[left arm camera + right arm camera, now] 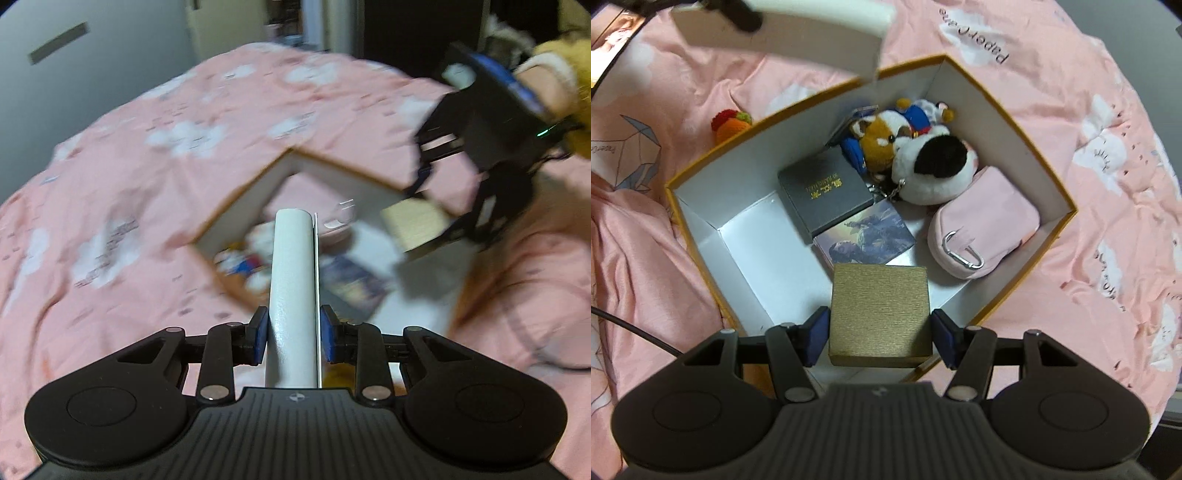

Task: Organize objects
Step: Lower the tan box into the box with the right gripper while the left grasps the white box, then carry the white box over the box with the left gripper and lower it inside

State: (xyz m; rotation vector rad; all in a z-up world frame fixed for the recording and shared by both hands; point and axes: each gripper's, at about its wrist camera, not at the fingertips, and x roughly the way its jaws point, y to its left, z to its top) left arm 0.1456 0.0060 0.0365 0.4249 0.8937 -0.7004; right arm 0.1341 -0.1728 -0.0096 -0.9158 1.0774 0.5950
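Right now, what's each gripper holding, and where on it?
Left gripper clamps the white box across its sides, near one end. Right gripper grips the gold box by opposite side faces.

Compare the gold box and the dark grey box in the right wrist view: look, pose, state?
The gold box is plain, textured and cube-like; the dark grey box is flatter, with gold lettering on its lid. The gold box sits between the right gripper jaws, over the storage box; the dark grey box lies flat on its floor, partly on a picture card. Both are closed and square-topped.

Motion blurs the storage box (295, 206) in my left view; my gold box (879, 314) hides its near floor.
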